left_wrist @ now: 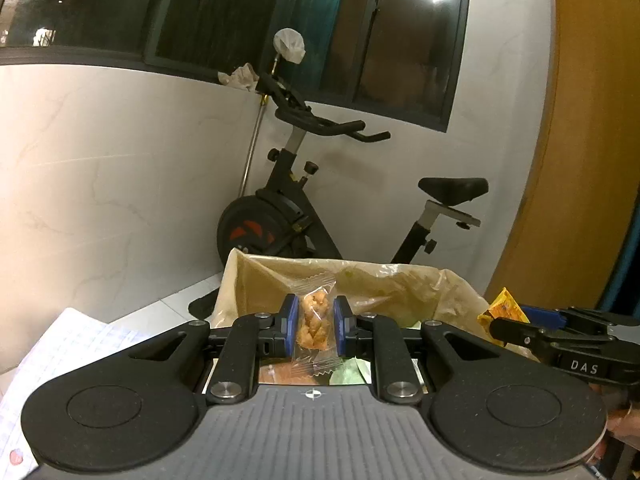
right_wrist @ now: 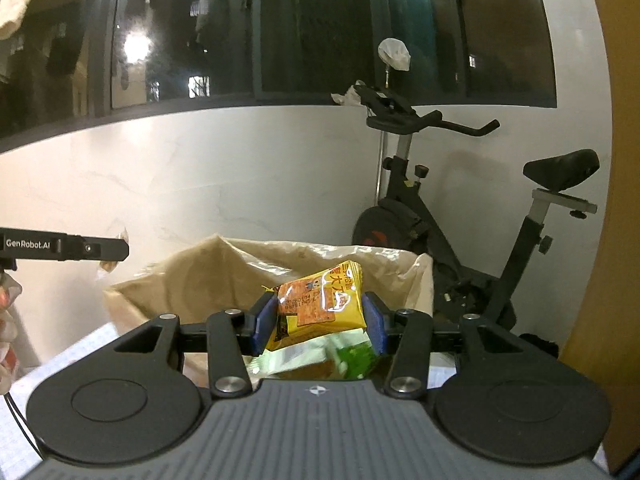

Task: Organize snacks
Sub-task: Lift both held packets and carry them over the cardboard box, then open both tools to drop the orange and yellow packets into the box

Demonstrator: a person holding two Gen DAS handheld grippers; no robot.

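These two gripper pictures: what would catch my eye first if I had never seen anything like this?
Probably the snacks pinched between blue pads: the left gripper holds a clear-wrapped twisted pastry, the right gripper a yellow cracker packet. Both hang in front of a box lined with a plastic bag. Behind it, a black exercise bike stands against the white wall under dark windows.

Lined bin (left_wrist: 400,284) before exercise bike (left_wrist: 304,208), below window (left_wrist: 240,12).
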